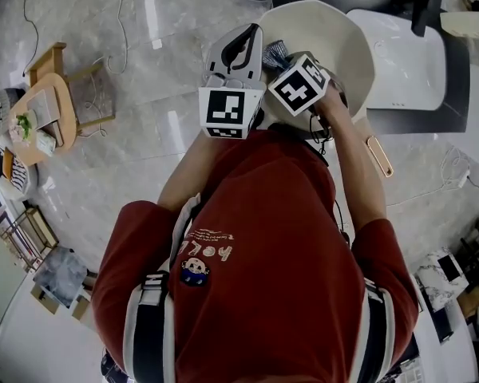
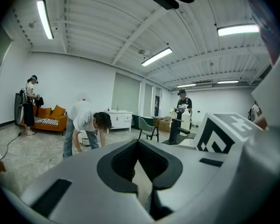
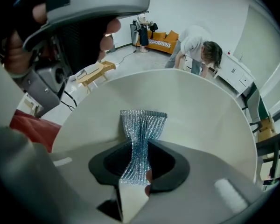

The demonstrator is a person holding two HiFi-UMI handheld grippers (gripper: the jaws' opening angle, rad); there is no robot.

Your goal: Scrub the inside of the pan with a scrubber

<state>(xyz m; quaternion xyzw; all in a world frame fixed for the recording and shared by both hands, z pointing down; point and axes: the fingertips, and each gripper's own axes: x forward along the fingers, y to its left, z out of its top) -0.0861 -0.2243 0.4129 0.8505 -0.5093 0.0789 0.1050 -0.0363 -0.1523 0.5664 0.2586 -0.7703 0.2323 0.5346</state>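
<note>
A large cream pan is held tilted up in front of the person's chest, its handle pointing toward the right. My left gripper is at the pan's left rim. In the left gripper view its jaws are shut on a thin cream edge, the pan's rim. My right gripper is shut on a silver mesh scrubber. The scrubber sticks out past the jaws against the pan's pale inside. In the head view only a bit of the scrubber shows between the two marker cubes.
A white basin on a dark counter lies just beyond the pan to the right. A small wooden table stands on the marble floor at the left. Another person bends over farther off, near an orange sofa.
</note>
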